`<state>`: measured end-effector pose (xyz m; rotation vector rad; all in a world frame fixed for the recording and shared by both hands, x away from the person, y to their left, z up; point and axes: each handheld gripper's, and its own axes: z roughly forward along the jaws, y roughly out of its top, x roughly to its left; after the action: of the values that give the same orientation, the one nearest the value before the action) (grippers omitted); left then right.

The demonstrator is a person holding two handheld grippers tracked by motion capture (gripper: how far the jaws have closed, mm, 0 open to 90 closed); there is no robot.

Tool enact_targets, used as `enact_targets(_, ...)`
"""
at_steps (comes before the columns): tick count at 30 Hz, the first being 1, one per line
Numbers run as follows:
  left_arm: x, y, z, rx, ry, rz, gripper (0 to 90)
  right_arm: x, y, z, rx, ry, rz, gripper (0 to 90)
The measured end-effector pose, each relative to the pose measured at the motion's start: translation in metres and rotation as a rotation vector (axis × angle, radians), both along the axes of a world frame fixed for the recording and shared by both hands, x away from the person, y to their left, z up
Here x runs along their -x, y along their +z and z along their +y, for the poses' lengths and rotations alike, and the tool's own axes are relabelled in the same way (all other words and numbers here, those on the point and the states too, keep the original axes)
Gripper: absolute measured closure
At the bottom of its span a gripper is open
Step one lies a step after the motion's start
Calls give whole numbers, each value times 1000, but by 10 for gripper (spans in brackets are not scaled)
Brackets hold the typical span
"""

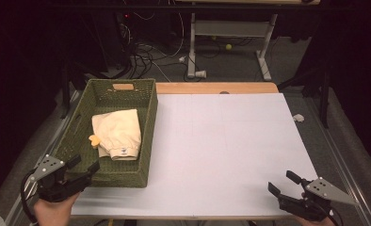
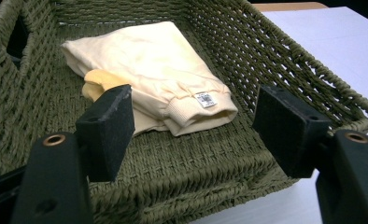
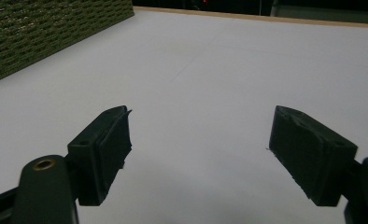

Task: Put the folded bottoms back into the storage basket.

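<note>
A: How is the left gripper (image 1: 85, 165) placed?

B: It is held at the near left corner of the table (image 1: 221, 155), just at the near end of the basket (image 1: 148, 136). Its jaws are spread wide, and nothing is pinched between them. In the left gripper view the near rim of the basket is seen between the two pads (image 2: 108, 128), and the jaws are pointed into the basket.

A: And what is seen inside the basket?

B: A folded cream garment (image 1: 117, 132) is laid flat on the woven bottom, roughly in the middle. A ribbed cuff with a small white label (image 2: 205, 99) is turned toward the near end. A yellow piece (image 1: 94, 140) is tucked at its left edge, partly covered by the cream cloth. The garment is not touched by either gripper.

A: Where is the right gripper (image 1: 283, 182) found?

B: It is held at the near right corner of the table, well apart from the basket. Its jaws are also spread, with only the bare white surface seen between them in the right gripper view. The basket's outer wall (image 3: 46, 32) is caught at the upper left of that view.

A: What is noted beyond the table?

B: Cables and a white desk frame (image 1: 230, 42) are seen on the floor behind it.
</note>
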<state>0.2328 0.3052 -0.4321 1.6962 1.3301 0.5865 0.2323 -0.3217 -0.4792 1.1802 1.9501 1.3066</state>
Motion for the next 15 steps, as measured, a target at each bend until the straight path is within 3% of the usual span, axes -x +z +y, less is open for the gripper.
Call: enact_targets(15,13,-10,4,16,18,-12,277,0,0,0,0,-1,-3,215)
